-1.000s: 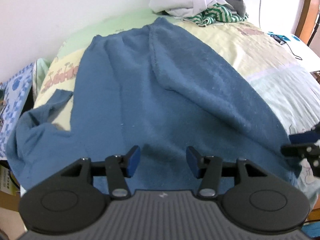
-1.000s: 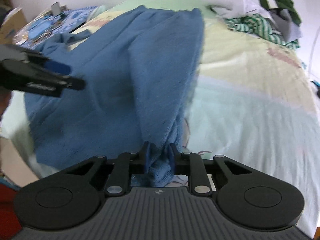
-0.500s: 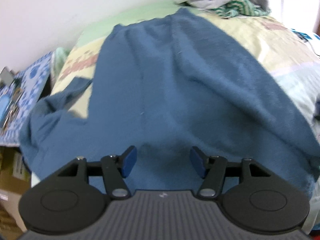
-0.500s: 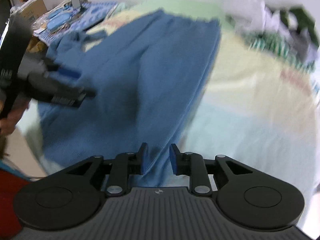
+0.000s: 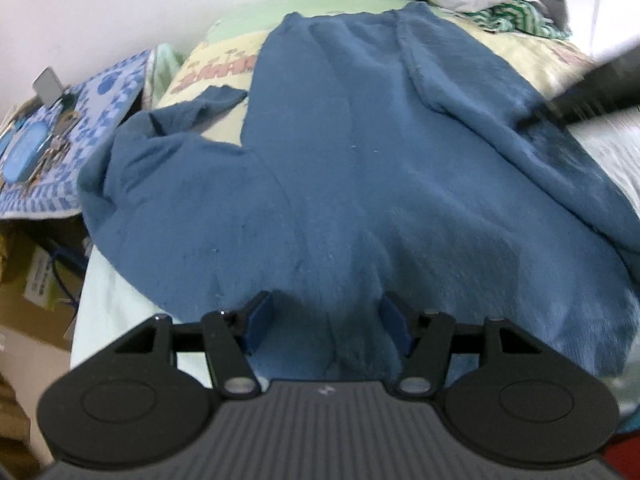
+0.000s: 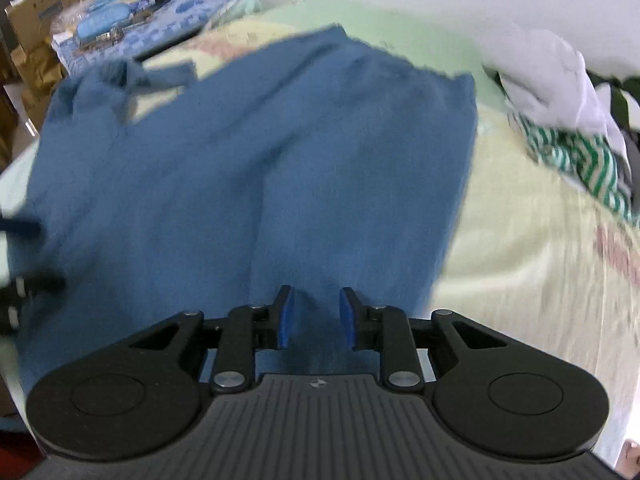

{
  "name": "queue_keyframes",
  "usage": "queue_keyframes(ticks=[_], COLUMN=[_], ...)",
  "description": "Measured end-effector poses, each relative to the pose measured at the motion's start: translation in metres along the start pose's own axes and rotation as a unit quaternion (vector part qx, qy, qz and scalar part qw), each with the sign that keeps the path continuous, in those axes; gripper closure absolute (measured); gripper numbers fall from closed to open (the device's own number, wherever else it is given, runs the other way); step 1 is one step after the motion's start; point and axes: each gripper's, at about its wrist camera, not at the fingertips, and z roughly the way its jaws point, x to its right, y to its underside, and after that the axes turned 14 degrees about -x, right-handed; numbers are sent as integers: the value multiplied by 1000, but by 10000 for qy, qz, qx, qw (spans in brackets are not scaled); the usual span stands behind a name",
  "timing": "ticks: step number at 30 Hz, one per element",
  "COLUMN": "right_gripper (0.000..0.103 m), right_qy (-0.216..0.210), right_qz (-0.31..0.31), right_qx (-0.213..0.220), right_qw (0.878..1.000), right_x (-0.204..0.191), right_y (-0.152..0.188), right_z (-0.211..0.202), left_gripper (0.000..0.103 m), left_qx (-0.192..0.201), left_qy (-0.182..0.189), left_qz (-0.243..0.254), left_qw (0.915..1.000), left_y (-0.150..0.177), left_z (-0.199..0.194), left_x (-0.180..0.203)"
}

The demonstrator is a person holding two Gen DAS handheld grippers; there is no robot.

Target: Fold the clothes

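Note:
A blue sweatshirt point(image 5: 360, 168) lies spread on the bed, one side folded over its middle; it also shows in the right wrist view point(image 6: 248, 184). Its left sleeve point(image 5: 168, 132) lies crumpled off to the left. My left gripper point(image 5: 326, 320) is open over the sweatshirt's near edge, fabric between the pads. My right gripper point(image 6: 316, 312) is open with a small gap, above the folded right part of the sweatshirt, holding nothing. The right gripper appears as a dark blur in the left wrist view point(image 5: 592, 88).
A pile of clothes, white and green-striped point(image 6: 576, 136), sits at the far right of the bed point(image 6: 532, 240). A blue patterned cloth with small items point(image 5: 48, 144) lies to the left. Cardboard boxes point(image 5: 36, 280) stand beside the bed.
My right gripper opened, released the sweatshirt's side edge and moved left over the garment. The folded side now lies on the body. My left gripper moved slightly toward the near edge.

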Motion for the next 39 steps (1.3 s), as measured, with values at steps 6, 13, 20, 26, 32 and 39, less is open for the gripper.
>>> queue_keyframes(ticks=[6,13,20,26,32,39], right_gripper=[68,68,65,62,80,97], right_qy=[-563,-368,-822,-757,-677,-633], right_qz=[105,-349,224,3,-131,-103], right_qx=[169,457,293,202,311,869], right_qw=[9982,9977,9959,9969,9971,9941], right_x=[-40,-101,-114,-134,-138,-133], right_y=[-77,-133,-191,-218,-215,-218], right_z=[10,32,67,97,102,74], left_gripper=[35,35,29,27,31,103], left_qx=[40,87,219,755,665,766], left_qy=[123,266,341,-214,448,938], left_qz=[132,287,124,-118,-846,-1423], left_qw=[9998,9992,9991,9968,9932,9824], left_y=[5,11,6,-20,-41,-51], left_z=[0,0,5,6,31,38], left_x=[-30,-64,-99,-146,-194,-226])
